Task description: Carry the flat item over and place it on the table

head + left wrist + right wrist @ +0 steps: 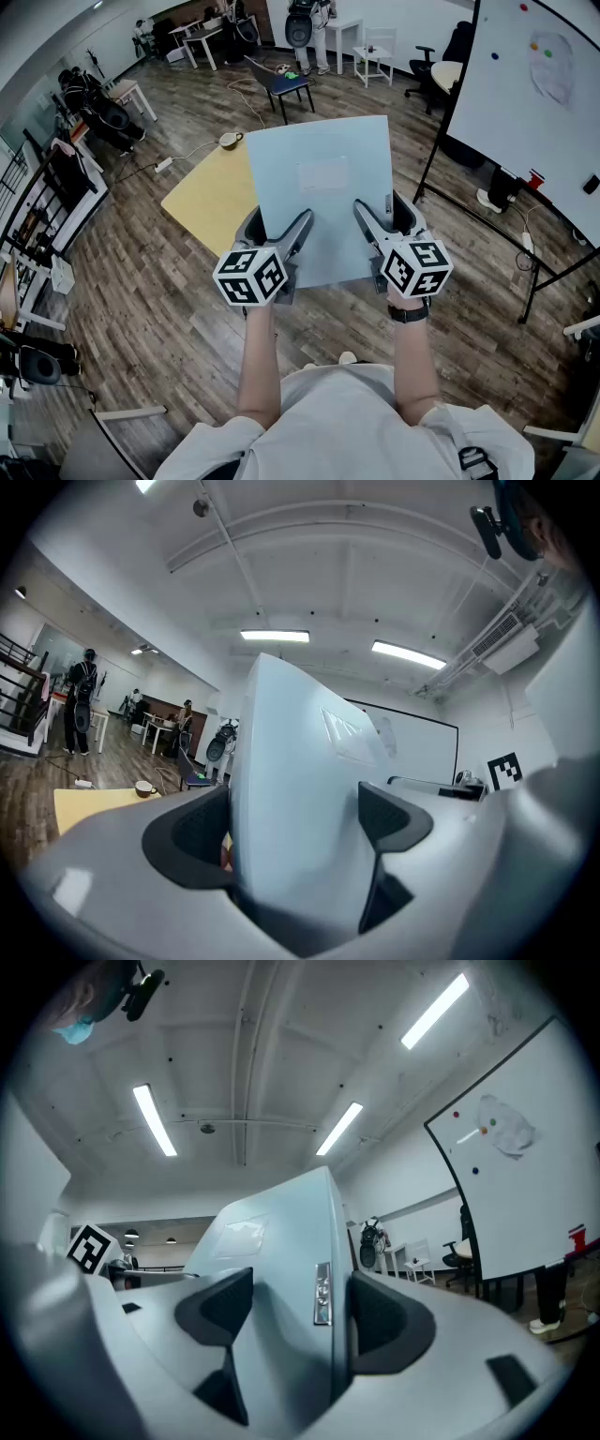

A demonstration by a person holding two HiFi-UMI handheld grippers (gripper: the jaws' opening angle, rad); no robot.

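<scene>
whiteboard on stand at right, blue chair farther back, small cup, wood plank floor

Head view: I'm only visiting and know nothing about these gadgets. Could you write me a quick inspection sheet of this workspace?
Surface: yellow table ahead, mostly bare.
Job's things: pale blue flat folder, carried in the air, not yet on the table.
Clutter: cup at the table's far corner.
Grippers: left gripper and right gripper each clamp the folder's near edge.
Cables: white cable on the floor.
Surroundings: whiteboard at right; chairs and desks beyond.
</scene>
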